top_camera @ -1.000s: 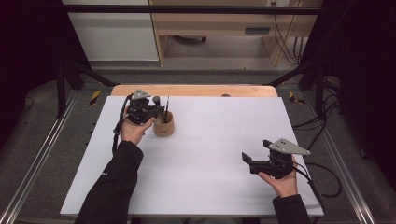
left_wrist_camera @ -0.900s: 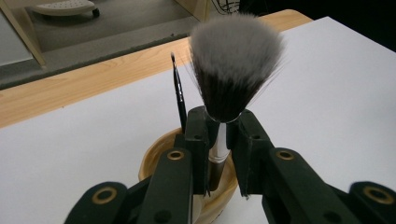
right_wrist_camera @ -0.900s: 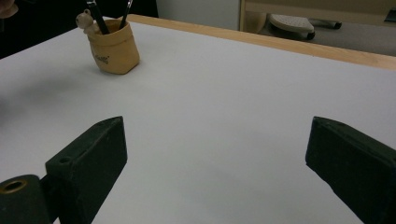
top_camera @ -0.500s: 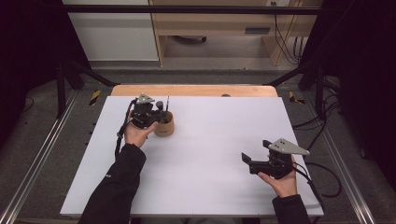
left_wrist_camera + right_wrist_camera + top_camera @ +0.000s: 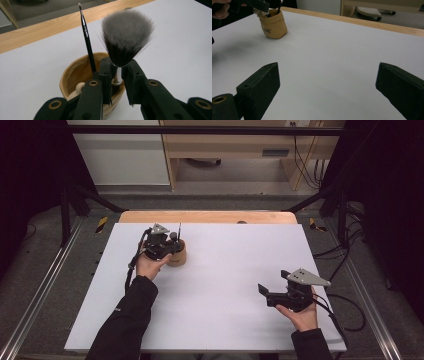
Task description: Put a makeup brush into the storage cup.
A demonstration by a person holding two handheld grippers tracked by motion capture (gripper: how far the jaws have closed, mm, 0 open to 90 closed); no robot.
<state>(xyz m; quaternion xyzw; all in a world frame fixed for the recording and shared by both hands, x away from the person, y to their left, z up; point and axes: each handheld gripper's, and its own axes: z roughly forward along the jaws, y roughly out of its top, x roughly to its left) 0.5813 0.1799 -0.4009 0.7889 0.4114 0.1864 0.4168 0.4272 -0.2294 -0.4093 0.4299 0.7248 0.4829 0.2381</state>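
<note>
Left gripper view puts us right at the left gripper (image 5: 117,75), whose two black jaws stand narrow and clamp the silver ferrule of a fluffy powder brush with grey-and-black bristles (image 5: 126,37). We see the brush standing upright, its handle running down into a small tan wooden-looking cup (image 5: 72,72), with the bristle head above the jaw tips. Just beside it in the same cup stands a thin black liner brush with a pale tip (image 5: 86,37), leaning slightly away from the jaws and untouched by them. A pale rounded piece lies inside the cup near its wall; we cannot tell what it is.

From the high view we find the left gripper (image 5: 167,245) over the cup (image 5: 177,257) at the far left part of the white table top (image 5: 225,295), a wooden strip (image 5: 210,216) running along the far edge. Well apart, at the near right, the right gripper (image 5: 265,292) rests in the hand; in the right gripper view its jaws stand wide with bare table between them.
</note>
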